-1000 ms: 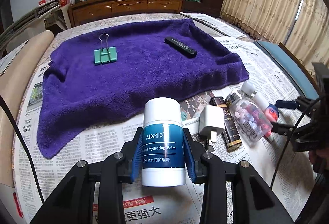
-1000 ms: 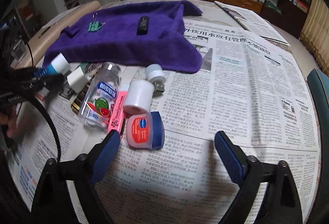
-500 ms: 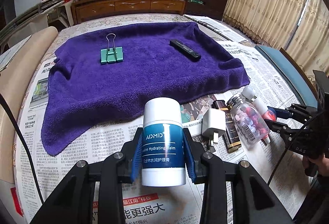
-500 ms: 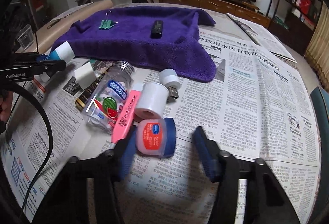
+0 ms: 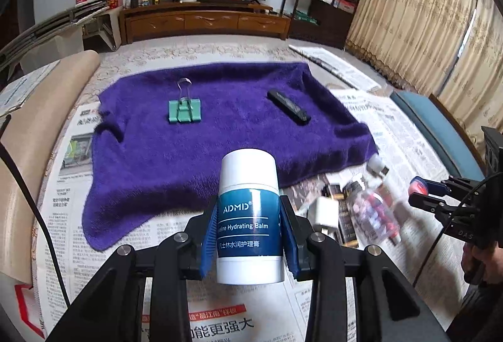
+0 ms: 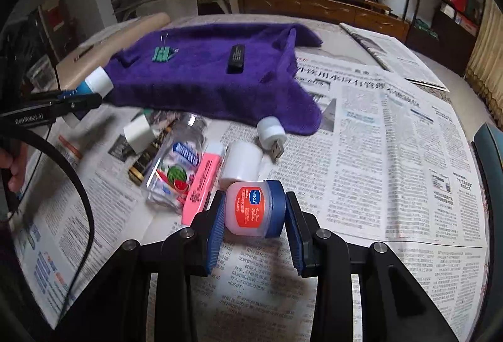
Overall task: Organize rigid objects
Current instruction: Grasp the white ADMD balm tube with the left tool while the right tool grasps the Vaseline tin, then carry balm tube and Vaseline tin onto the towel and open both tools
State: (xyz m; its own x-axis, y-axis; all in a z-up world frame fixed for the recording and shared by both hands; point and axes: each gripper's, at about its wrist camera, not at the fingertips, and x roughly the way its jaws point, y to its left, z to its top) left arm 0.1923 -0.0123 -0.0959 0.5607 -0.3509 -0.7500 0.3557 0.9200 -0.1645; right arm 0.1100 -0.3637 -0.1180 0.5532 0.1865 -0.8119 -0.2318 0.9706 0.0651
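Holding the hydrating balm stick (image 5: 249, 216) upright in the left gripper (image 5: 248, 243), jaws closed on its blue label, low above the newspaper-covered bench (image 5: 220, 320) and just in front of the purple towel (image 5: 195, 147). Gripping the small petroleum jelly jar (image 6: 255, 207) in the right gripper (image 6: 255, 233), jaws pressing its bottom and blue lid, jar lying sideways, apparently lifted slightly beside the pile.

Judging both as light, stiff plastic with smooth, rather slippery walls; taking the stick at mid-body and the jar across its ends seeming safest, without strong squeezing.

Seeing clearly in the left wrist view the green binder clip (image 5: 184, 111) and the black flat bar (image 5: 288, 107) lying well apart on the towel. Showing only in the right wrist view the details of the pile: pink tube (image 6: 201, 181), white cap (image 6: 242, 164), USB lamp (image 6: 271, 134), clear candy bottle (image 6: 176, 166), white charger (image 6: 140, 133); blurred or hidden in the other.
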